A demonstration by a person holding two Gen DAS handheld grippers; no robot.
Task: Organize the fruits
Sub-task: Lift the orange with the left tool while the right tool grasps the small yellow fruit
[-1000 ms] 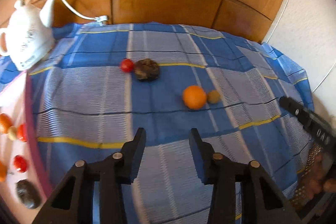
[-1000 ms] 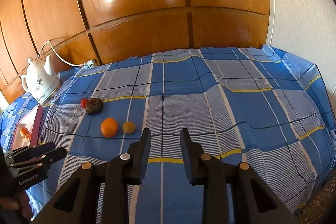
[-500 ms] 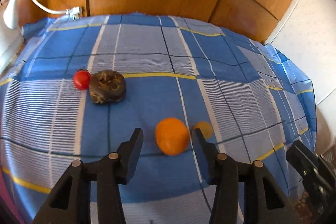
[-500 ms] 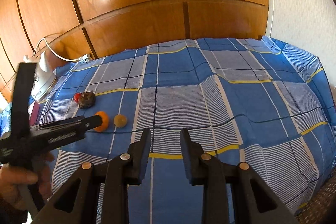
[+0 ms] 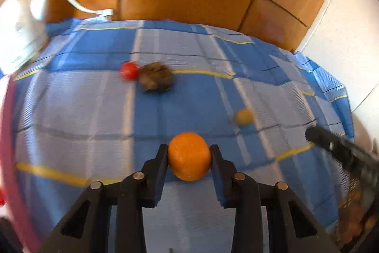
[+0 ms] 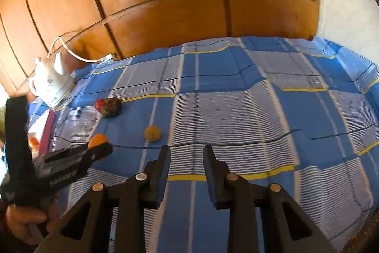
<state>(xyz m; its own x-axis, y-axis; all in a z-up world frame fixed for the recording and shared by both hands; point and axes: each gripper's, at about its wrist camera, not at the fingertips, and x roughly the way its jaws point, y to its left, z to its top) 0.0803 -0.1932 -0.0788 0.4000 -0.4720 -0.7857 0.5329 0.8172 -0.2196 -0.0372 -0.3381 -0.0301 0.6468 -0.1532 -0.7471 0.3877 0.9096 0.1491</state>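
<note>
My left gripper [image 5: 188, 154] has just been closing and now pinches the orange [image 5: 188, 159]; my empty, nearly closed right gripper [image 6: 186, 153] hovers right of it.

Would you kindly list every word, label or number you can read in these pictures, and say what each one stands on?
Nothing can be read with certainty.
White lettering on the side of the left gripper, seen from the right wrist: blurred, unreadable.
A small white mark at that tool's lower end: unreadable.
A grey emblem on the white kettle: too small and blurred to read.
The orange, the other fruits and the blue checked cloth carry no text.
</note>
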